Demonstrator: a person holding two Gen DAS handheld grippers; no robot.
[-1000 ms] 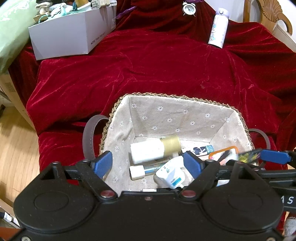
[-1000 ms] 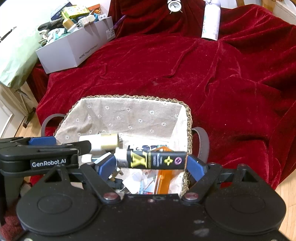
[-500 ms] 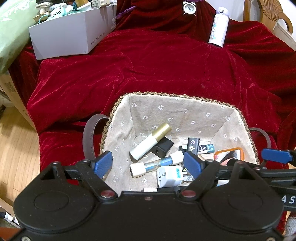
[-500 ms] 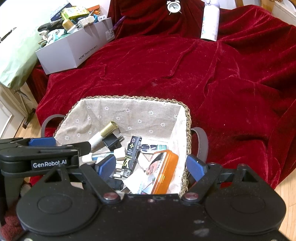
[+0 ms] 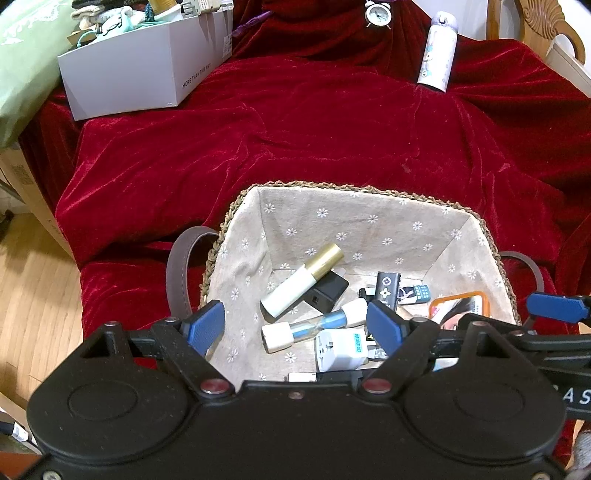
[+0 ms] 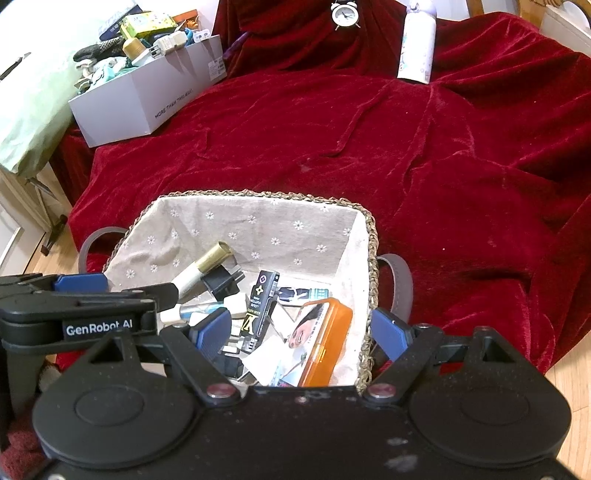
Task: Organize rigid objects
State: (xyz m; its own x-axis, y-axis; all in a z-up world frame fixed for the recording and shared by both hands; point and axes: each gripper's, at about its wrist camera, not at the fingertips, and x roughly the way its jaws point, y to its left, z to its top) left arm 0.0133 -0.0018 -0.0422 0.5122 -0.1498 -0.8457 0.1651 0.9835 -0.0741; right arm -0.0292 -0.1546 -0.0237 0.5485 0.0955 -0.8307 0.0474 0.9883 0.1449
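Note:
A woven basket (image 5: 332,186) (image 6: 258,194) with a daisy-print liner sits on red velvet right under both grippers. Inside lie a white tube with a gold cap (image 5: 299,286) (image 6: 199,271), a black charger (image 5: 327,293), a blue sand timer (image 5: 314,326), a white travel adapter (image 5: 340,349), a black printed tube (image 5: 388,288) (image 6: 264,299) and an orange case (image 6: 325,339). My left gripper (image 5: 295,325) hangs open over the basket's left half with nothing between its fingers. Beside it, my right gripper (image 6: 300,332) is open and empty over the right half.
A white box (image 5: 140,74) (image 6: 147,96) full of small items stands at the back left. An alarm clock (image 5: 377,13) and a white bottle (image 5: 436,55) are at the back. The red velvet cloth (image 5: 295,129) drops off to wooden floor (image 5: 29,277) at the left.
The black printed tube that spanned my right gripper's fingers has dropped into the basket. The gold-capped tube, in mid-air between my left fingers, has settled on the basket floor. Neither hand has moved.

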